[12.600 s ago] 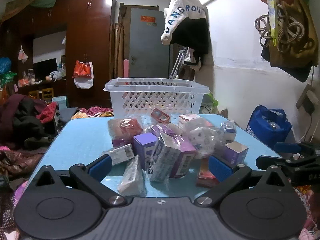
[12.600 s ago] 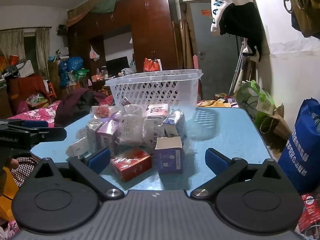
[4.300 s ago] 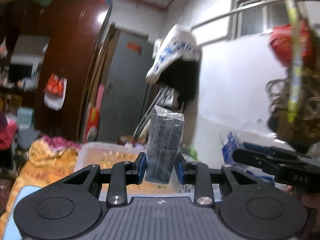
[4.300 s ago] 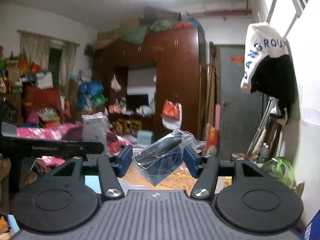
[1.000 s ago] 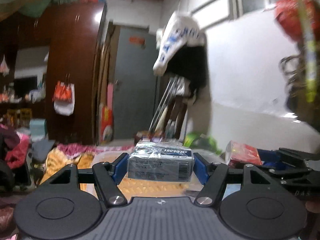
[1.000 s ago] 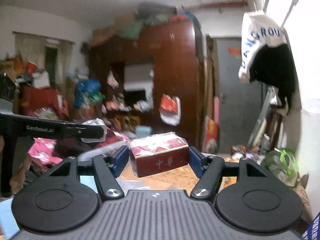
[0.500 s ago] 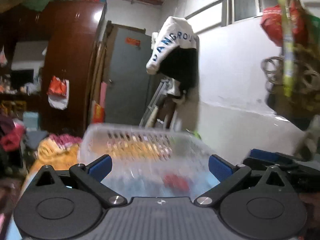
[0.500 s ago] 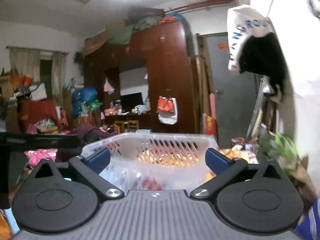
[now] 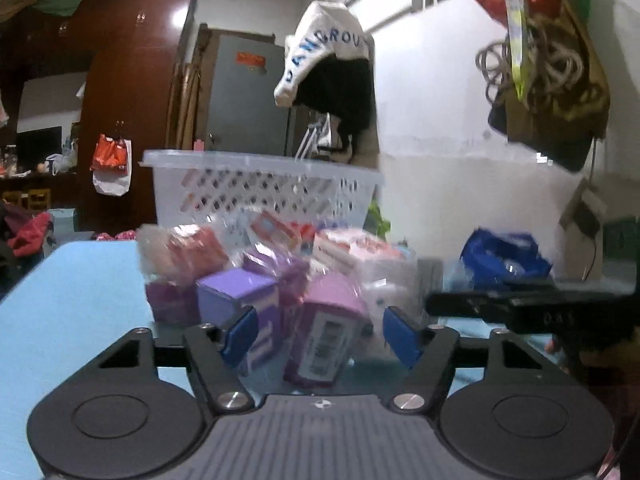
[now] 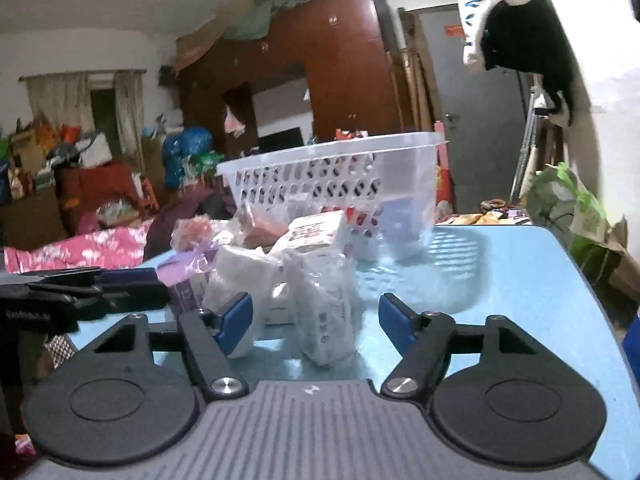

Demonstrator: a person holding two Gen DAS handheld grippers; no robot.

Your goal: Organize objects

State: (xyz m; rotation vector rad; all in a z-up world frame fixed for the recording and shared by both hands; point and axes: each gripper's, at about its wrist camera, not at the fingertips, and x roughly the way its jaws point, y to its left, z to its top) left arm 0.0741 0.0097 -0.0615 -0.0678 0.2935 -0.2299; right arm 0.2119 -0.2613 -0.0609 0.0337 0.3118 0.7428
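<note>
- left gripper: closing, fingers either side of purple box, not pressing
- right gripper: closing around white packet, no contact
- pile on desk, before basket

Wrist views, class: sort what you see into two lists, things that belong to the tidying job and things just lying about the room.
Belongs to the job:
- white basket
- purple box between the closing left jaws
- white wrapped pack between the closing right jaws
- other wrapped packets

Just lying about:
- hanging cap
- blue bag
- wardrobe
</note>
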